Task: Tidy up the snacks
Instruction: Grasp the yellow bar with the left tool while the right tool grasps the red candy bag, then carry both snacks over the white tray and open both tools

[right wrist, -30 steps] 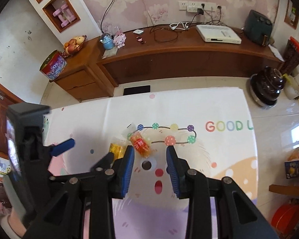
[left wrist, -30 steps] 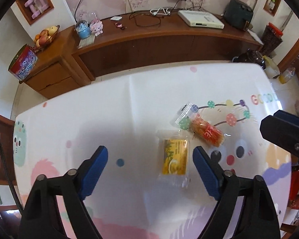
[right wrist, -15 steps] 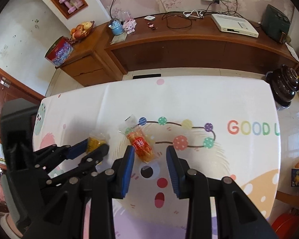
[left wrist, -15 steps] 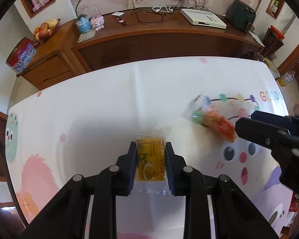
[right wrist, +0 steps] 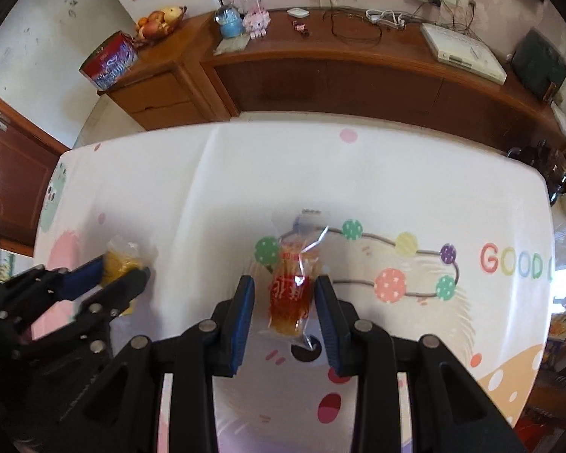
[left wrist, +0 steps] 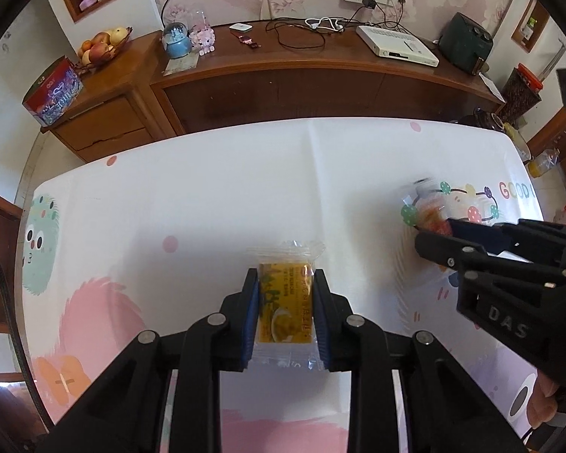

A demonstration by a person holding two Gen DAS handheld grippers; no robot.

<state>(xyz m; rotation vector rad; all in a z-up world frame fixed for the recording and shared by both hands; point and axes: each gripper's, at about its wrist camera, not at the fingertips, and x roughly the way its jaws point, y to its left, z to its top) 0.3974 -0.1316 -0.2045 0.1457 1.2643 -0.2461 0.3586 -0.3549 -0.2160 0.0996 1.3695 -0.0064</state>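
A white table printed with pastel cartoon shapes is filling the near half of both views. The left gripper is pointing steeply down at it, and its blue pads are pressing on both long sides of a yellow snack packet in clear wrap, so this tong is gripping the packet. The packet is sitting at the near middle of the table, with its crimped clear end sticking out on the far side of the pads.

To the right, the right gripper is also pointing down. Its jaws are closing around an orange snack packet, which is lying between the pads. A narrow gap is showing on the left side, and the right pad is looking very close to the wrap; firm contact cannot be told. This packet is lying on a printed chain of coloured dots, left of the lettering "GOOD". In the left wrist view the right gripper's black body is covering most of this packet, and the rest is blurred.

The two packets are lying apart, with bare cloth between them.

Beyond the table's far edge, a long wooden sideboard is standing against a floral wall. It is carrying a fruit bowl, a red tin, a snow globe, cables, a white box and a dark green appliance.
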